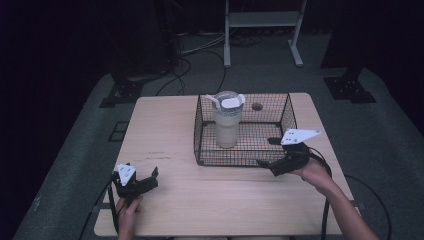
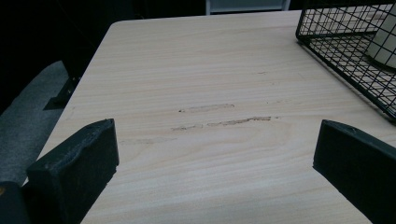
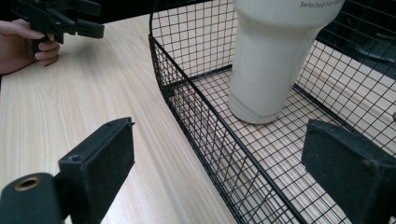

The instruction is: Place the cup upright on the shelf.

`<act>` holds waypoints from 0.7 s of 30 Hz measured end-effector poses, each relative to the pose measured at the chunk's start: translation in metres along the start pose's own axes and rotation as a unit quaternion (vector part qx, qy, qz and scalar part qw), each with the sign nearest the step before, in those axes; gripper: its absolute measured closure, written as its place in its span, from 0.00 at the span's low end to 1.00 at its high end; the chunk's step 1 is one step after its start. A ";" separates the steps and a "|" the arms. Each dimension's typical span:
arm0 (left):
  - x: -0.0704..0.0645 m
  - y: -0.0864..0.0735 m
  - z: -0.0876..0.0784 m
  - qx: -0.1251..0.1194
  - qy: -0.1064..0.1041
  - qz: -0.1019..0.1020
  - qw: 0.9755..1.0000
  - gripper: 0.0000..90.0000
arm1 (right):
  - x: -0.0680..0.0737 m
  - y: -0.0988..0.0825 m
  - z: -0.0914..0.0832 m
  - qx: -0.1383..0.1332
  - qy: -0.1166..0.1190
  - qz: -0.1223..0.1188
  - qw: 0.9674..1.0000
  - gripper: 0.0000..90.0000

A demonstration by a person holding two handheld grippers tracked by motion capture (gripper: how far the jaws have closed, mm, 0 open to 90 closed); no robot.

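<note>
- So there's a black wire basket sitting on the light wood table, a bit toward the 1 o'clock side of the tabletop in the high view.
- Inside the basket stands one thing: a tall white tumbler, upright, with a lid and a straw poking out toward 10 o'clock. It sits in the left half of the basket; the right half is bare mesh.
- The right gripper view has the tumbler close up, its base flat on the basket floor, with some small grey print near the top that I can't fully read.
- The right gripper is at the basket's near right corner, around 4 o'clock from the tumbler. Its jaws are spread wide and hold nothing; in its own view one jaw is outside the basket wall and the other over the inside, so they straddle the wire rim.
- The right hand grips it from behind, forearm coming in from 5 o'clock.
- The left gripper is well apart from the basket, down near the 7 o'clock corner of the table, jaws parted and empty over bare wood with a few scuff marks.
- The left hand holds it low, pointed roughly toward 2 o'clock.
</note>
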State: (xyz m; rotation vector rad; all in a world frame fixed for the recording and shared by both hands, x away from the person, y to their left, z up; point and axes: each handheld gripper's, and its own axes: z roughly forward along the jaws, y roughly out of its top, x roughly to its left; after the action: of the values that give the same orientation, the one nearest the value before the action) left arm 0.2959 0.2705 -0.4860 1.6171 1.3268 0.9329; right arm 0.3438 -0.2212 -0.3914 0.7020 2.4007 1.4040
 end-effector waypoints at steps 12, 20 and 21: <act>0.000 0.000 0.000 -0.001 0.000 -0.001 1.000 0.00 | 0.005 -0.021 -0.012 -0.013 -0.002 0.008 1.000 0.10; 0.000 0.000 0.000 -0.001 0.001 0.000 1.000 0.00 | 0.009 -0.033 -0.022 -0.018 -0.003 0.012 1.000 0.10; 0.000 0.000 0.000 -0.001 0.001 0.000 1.000 0.00 | 0.009 -0.035 -0.023 -0.018 -0.004 0.013 1.000 0.10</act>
State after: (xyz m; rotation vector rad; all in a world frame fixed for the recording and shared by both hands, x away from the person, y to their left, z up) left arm 0.2958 0.2701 -0.4861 1.6151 1.3274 0.9359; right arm 0.3166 -0.2477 -0.4103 0.7305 2.3632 1.4469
